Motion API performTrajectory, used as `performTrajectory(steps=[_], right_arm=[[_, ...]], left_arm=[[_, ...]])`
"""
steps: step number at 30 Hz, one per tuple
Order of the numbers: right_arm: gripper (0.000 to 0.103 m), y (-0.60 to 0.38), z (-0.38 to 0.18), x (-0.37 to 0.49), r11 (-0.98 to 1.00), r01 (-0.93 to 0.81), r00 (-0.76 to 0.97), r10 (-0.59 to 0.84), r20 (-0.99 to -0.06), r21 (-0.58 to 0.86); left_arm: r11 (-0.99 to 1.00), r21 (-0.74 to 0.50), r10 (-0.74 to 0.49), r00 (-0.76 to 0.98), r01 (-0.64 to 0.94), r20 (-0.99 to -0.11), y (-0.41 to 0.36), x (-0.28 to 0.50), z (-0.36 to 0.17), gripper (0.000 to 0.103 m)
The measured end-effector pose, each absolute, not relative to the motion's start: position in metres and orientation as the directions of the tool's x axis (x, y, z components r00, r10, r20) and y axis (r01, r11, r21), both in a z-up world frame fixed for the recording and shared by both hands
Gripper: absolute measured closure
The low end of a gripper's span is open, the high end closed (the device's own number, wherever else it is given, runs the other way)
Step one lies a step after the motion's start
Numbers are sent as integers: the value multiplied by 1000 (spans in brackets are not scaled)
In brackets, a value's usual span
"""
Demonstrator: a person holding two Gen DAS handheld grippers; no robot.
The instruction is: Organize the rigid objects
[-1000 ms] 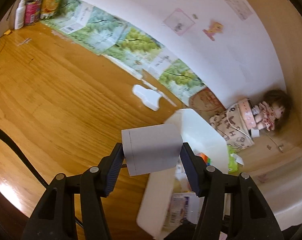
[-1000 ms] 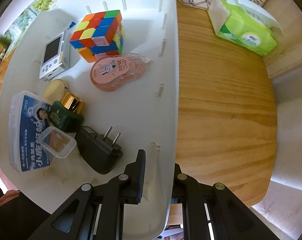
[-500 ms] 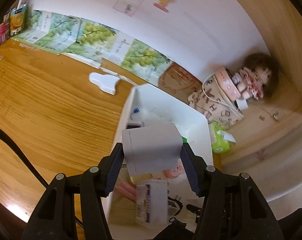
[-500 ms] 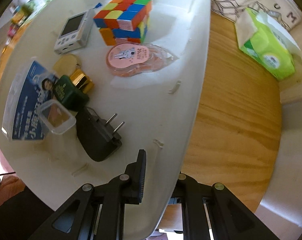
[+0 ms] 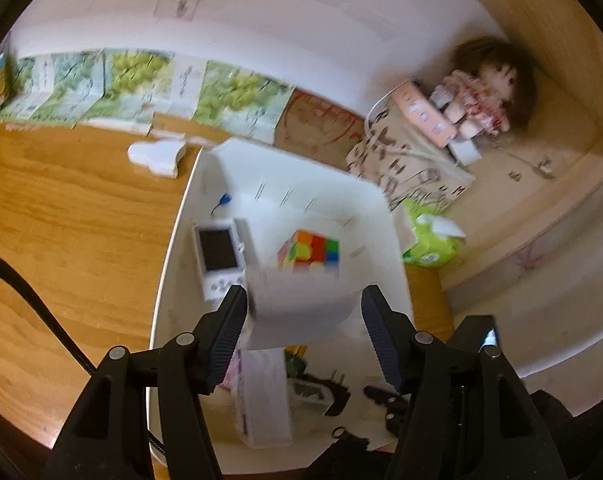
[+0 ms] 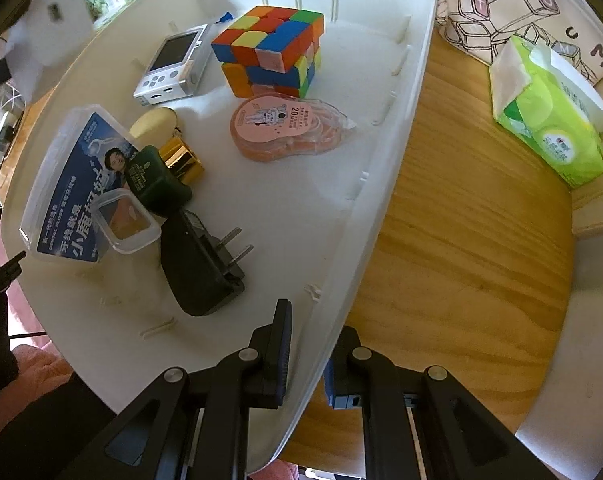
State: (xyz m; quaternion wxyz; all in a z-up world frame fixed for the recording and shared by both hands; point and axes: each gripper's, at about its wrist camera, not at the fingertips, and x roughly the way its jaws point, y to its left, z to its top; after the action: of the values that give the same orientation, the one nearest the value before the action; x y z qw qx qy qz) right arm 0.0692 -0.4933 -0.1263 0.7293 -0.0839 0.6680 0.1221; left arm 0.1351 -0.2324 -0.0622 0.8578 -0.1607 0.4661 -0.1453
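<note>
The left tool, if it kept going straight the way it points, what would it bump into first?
Probably the white box between its opening jaws, which looks to be dropping free. Past that, the left tool points down into the white bin, near the cube. Depth is blurry.

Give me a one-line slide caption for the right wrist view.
Right tongs clamp the white bin's rim; a puzzle cube, charger plug and floss box lie inside.

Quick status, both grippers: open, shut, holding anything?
Left gripper: jaws opening, white box between them, right pad clear of it.
Right gripper: shut on the white bin wall.
</note>
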Motion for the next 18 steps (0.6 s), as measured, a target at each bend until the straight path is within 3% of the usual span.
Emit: performTrajectory(steps=[1,3,18], right_arm=[[89,-494,-127,69,956,-290,77,68,-995,43],[89,-493,-126,68,957,-286,76,70,-995,45],[89,-502,-132,78,979,-201,49,53,-997,42]], left_arm=[[907,-408,-398,538,106,-743,-233,135,-58,26],[914,-388,-383,571,121,-726,-232,135,-49,22],[970,-242,-217,541,26,-812,-165,197,-45,21]])
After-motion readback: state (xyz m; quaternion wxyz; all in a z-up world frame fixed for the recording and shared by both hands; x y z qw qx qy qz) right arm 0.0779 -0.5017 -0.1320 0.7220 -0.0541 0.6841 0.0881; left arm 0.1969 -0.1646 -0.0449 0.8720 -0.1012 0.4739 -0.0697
